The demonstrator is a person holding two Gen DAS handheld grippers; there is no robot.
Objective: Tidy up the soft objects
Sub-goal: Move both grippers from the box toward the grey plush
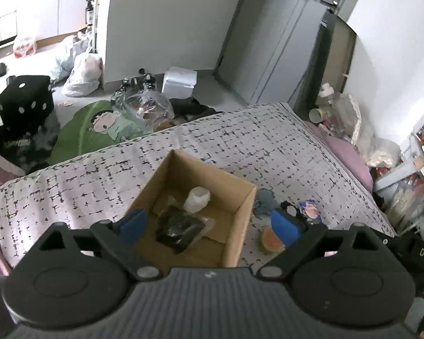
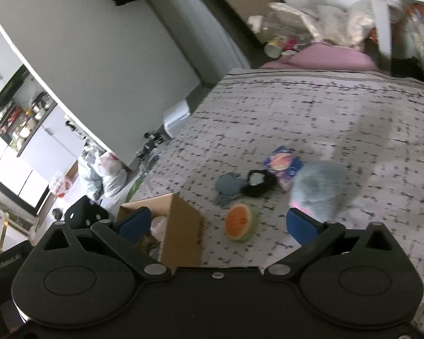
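Two things already lie inside the cardboard box (image 1: 195, 212) as my left wrist camera sees it: a black wrapped bundle (image 1: 181, 230) near the middle of the floor and a whitish translucent lump (image 1: 196, 199) just behind it; my left gripper (image 1: 209, 227) hangs above the box with its blue pads spread wide and nothing between them, one pad over the box's near-left corner and the other outside its right wall, over the bedspread (image 1: 70, 186); the danger here, I judge, is that if I lower this hand as it stands, the pad on the left could catch the cardboard rim and tip or drag the light box across the soft cover. From my right wrist camera, my right gripper (image 2: 220, 226) is likewise gaping and empty, aimed at the loose cluster beside the box: the orange-faced melon slice toy (image 2: 240, 221) nearest, then a grey-blue plush (image 2: 229, 188) touching a black-and-white item (image 2: 258, 182), a colourful packet (image 2: 282, 166) behind, and a fuzzy grey plush (image 2: 319, 189) by my right pad; the view is smeared with motion, so I could misjudge my reach, and since the middle pieces touch one another, closing carelessly might pinch two at once or bunch up the bedspread; the slice is rounded and squashy and may squirt out of the pads.
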